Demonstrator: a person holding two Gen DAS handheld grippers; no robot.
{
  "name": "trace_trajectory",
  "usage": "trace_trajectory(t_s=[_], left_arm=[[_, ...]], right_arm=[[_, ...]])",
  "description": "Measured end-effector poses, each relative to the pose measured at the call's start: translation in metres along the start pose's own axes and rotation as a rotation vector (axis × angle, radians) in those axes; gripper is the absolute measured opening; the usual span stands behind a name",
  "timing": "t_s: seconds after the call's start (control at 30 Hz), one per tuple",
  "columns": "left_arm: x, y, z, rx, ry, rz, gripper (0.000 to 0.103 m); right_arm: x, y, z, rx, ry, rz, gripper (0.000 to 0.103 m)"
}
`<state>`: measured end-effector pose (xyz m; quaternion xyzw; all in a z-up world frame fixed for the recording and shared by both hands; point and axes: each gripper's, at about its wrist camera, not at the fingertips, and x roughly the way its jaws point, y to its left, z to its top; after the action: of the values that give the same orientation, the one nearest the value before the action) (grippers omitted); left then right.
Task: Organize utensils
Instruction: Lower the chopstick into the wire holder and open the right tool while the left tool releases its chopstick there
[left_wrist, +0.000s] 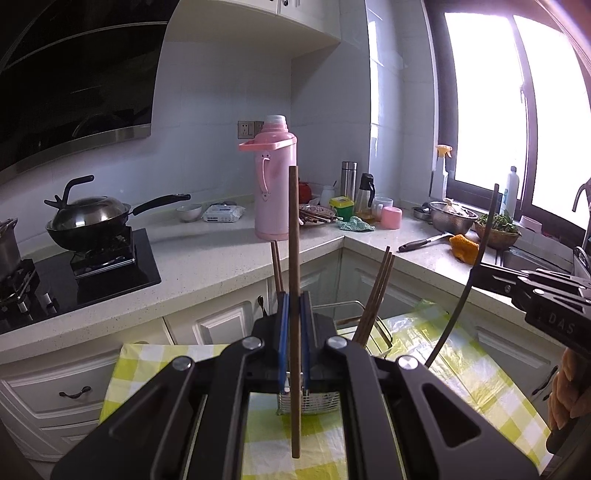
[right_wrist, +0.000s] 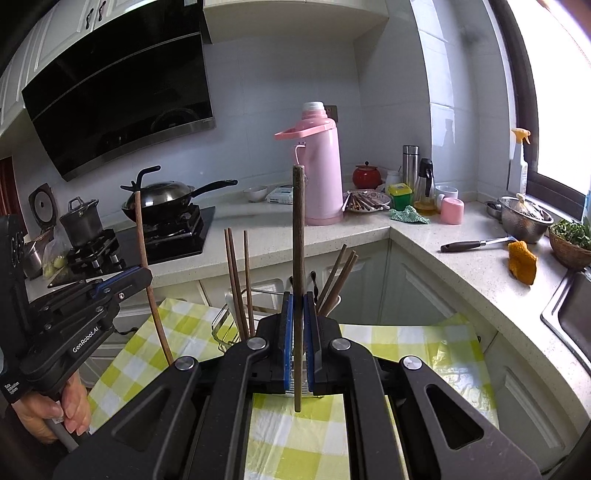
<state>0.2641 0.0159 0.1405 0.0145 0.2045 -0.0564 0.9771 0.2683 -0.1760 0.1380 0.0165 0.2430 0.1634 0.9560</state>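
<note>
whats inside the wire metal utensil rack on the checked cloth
Brown wooden chopsticks stand upright in the wire metal utensil rack, more leaning at its other end. Its bottom is hidden behind the right gripper.

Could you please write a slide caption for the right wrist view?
Right gripper holds a chopstick upright above the utensil rack; left gripper holds another.
</note>
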Motion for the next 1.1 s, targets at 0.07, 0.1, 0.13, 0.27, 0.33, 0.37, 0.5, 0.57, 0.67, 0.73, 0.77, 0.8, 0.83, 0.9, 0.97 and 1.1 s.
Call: trace_trajectory(t_s=[0.07,0.1,0.13,0.27,0.33,0.37,0.5,0.57,0.67,0.73,0.77,0.8,0.83,0.9,0.97,1.1], left_arm=[[0.003,-0.001,0.008,0.007,-0.005,0.004,0.006],[0.004,-0.001,0.012,0.011,-0.009,0.005,0.006],[0.005,-0.001,0.016,0.013,-0.012,0.005,0.006],[0.006,-0.002,0.031,0.018,-0.03,0.005,0.006],[0.006,-0.003,0.038,0.018,-0.038,0.005,0.006],[0.007,-0.004,0.042,0.019,-0.042,0.006,0.006],[0.012,-0.006,0.056,0.024,-0.057,0.011,0.006],[0.015,-0.007,0.061,0.022,-0.059,0.008,0.006],[0.024,-0.008,0.068,0.021,-0.059,0.009,0.006],[0.031,-0.009,0.07,0.015,-0.057,0.007,0.006],[0.034,-0.009,0.071,0.01,-0.056,0.008,0.006],[0.038,-0.008,0.071,0.006,-0.056,0.008,0.006],[0.042,-0.008,0.071,0.002,-0.054,0.009,0.006],[0.051,-0.006,0.07,-0.009,-0.051,0.014,0.006],[0.06,-0.003,0.067,-0.024,-0.043,0.015,0.006],[0.073,-0.002,0.059,-0.026,-0.051,0.039,0.006]], right_arm=[[0.003,0.0,0.008,-0.004,-0.002,0.0,0.006],[0.004,0.0,0.012,-0.007,-0.004,0.0,0.006],[0.005,0.0,0.016,-0.011,-0.005,0.001,0.006],[0.011,0.003,0.028,-0.019,-0.006,0.008,0.006],[0.014,0.003,0.032,-0.021,-0.006,0.011,0.006],[0.016,0.003,0.034,-0.02,-0.005,0.013,0.006],[0.024,0.0,0.042,-0.005,0.001,0.025,0.006],[0.028,-0.001,0.048,0.002,0.003,0.031,0.006],[0.031,-0.001,0.055,0.003,-0.001,0.035,0.006],[0.034,0.0,0.061,0.001,-0.004,0.035,0.006],[0.036,0.0,0.064,0.002,-0.006,0.039,0.006],[0.038,0.001,0.066,0.003,-0.008,0.042,0.006],[0.039,0.002,0.067,0.002,-0.011,0.044,0.006],[0.046,0.004,0.069,0.003,-0.01,0.046,0.006],[0.055,0.005,0.067,0.003,-0.001,0.049,0.006],[0.078,0.006,0.058,0.015,0.032,0.055,0.006]])
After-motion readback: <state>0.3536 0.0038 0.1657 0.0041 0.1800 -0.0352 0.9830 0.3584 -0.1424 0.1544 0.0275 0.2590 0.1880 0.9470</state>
